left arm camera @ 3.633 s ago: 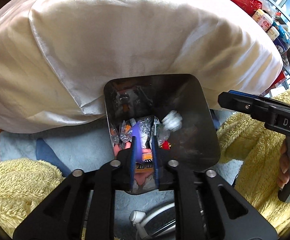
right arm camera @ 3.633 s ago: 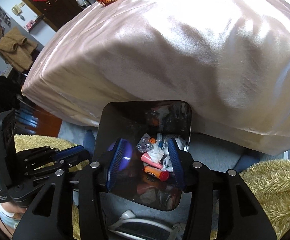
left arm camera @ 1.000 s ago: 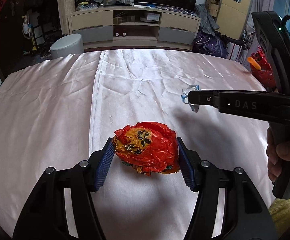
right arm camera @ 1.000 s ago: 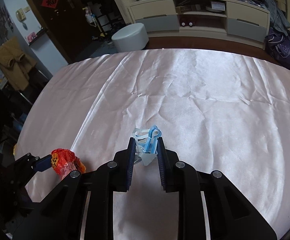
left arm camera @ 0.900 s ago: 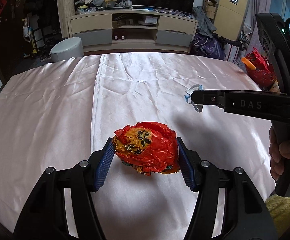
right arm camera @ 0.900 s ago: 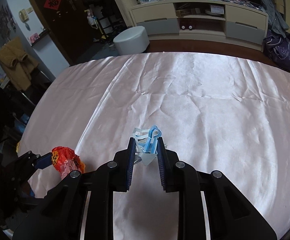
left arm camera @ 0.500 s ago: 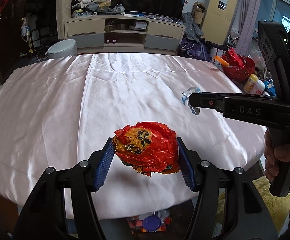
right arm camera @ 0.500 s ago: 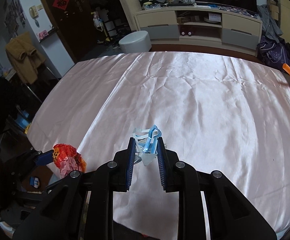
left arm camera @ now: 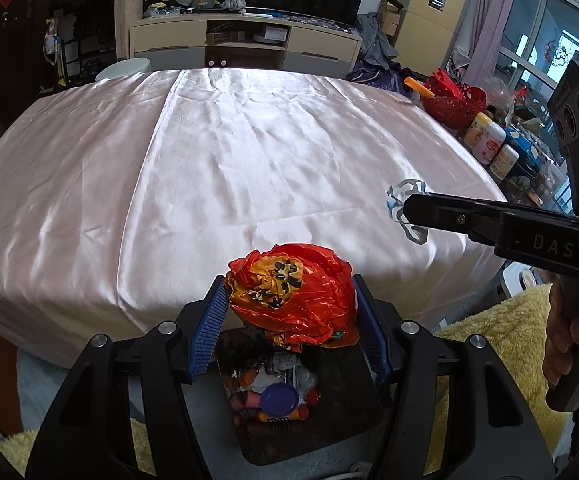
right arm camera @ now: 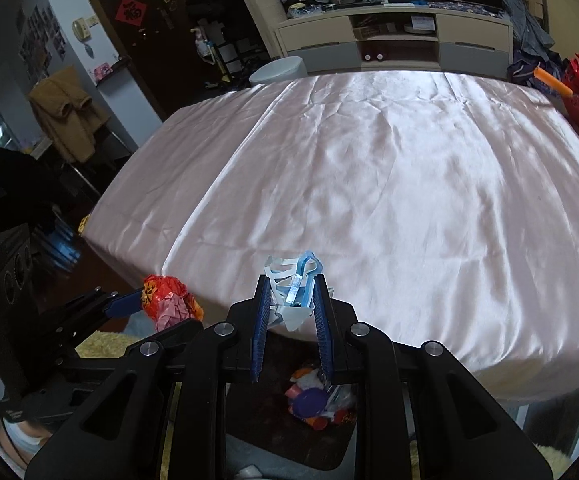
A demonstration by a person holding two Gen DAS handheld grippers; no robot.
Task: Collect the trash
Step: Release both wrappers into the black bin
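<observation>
Both claws grip trash: left claw an orange wrapper, right claw a blue-white scrap.

Bin (holding trash) sits before the bed.

The tablecloth is pale pink satin — glossy and finely creased. The red-orange wrapper is thin, crinkled plastic film with a shine. The blue-and-white scrap looks like soft plastic or paper; which one is unclear. The gripper pads are ribbed blue, the arms matt black plastic with bright metal screws. The bin has a dark reflective liner. The yellow blanket is fluffy — deep-piled cloth.
</observation>
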